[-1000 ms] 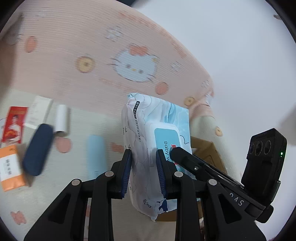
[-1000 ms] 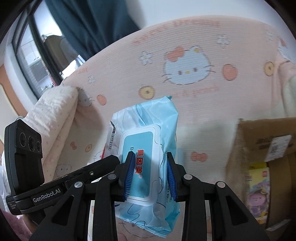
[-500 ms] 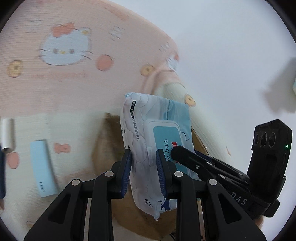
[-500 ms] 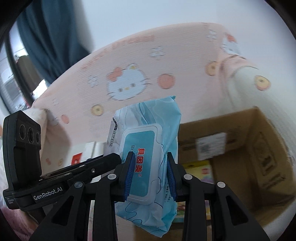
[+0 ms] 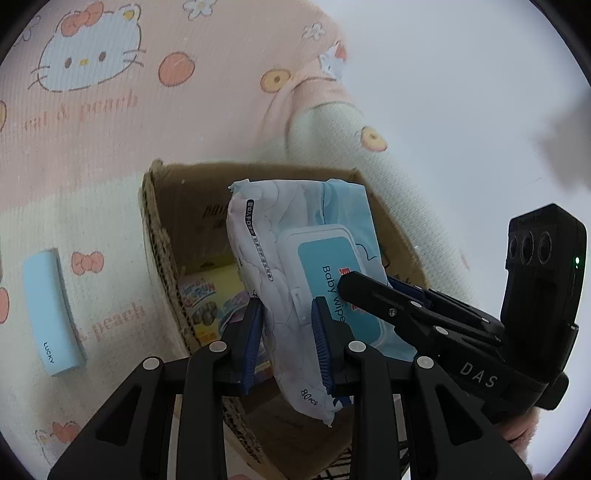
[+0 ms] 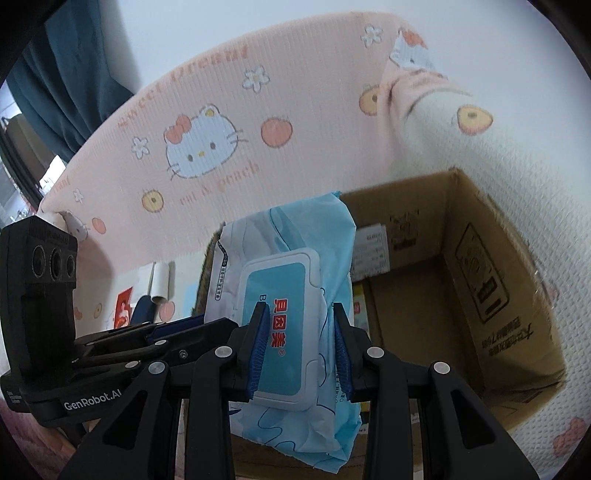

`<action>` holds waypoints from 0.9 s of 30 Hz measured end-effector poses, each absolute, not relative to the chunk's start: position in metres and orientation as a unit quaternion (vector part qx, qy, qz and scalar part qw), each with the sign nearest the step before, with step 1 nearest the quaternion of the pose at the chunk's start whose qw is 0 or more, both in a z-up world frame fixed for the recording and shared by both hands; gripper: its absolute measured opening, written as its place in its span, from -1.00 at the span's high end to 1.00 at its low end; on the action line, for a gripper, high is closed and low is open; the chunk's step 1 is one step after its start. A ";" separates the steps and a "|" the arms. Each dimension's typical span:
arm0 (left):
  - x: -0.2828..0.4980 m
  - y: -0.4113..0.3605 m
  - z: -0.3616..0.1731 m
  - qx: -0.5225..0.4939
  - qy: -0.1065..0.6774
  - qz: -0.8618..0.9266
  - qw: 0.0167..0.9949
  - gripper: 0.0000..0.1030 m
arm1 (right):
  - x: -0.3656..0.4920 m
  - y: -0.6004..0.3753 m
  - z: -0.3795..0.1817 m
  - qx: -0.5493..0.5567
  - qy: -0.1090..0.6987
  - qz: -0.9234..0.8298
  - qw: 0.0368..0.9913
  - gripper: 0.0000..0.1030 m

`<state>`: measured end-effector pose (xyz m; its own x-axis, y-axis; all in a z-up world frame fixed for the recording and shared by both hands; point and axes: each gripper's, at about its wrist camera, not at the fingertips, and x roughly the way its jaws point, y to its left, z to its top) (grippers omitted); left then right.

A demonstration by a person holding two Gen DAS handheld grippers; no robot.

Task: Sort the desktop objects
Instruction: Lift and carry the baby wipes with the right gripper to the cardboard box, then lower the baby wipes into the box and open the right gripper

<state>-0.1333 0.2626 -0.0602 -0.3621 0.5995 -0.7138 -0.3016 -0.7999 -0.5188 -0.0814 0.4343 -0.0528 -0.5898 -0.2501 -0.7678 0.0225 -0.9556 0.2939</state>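
Pale, unadorned wall (image 6: 332, 29) behind, evenly lit by soft daylight. Pink cartoon-cat and peach printed cover (image 6: 229, 122) draped over a raised back, cream printed bedding (image 5: 74, 206) below. Dark teal curtain (image 6: 81, 74) at far left, beside a bright window (image 6: 14, 155).

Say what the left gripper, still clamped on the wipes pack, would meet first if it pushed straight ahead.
Most likely the open cardboard box: the left gripper points into it, so the wipes pack would land on the colourful package inside, though depth is hard to judge.
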 end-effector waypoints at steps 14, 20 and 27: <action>-0.128 0.285 -0.076 -0.520 -0.035 0.816 0.251 0.37 | -0.108 0.442 -0.118 0.564 -0.122 -0.812 0.089 -0.06; -0.125 0.288 -0.072 -0.515 -0.033 0.816 0.258 0.21 | -0.101 0.458 -0.115 0.558 -0.139 -0.816 0.066 -0.36; -0.130 0.280 -0.071 -0.524 -0.104 0.798 0.281 -0.13 | -0.094 0.452 -0.099 0.550 -0.112 -0.825 0.064 -0.37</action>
<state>-0.1296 0.2795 -0.0707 -0.2943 0.5569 -0.7767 -0.3387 -0.8207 -0.4601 -0.0937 0.4520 -0.0993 -0.3876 -0.2297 -0.8927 -0.0176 -0.9665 0.2562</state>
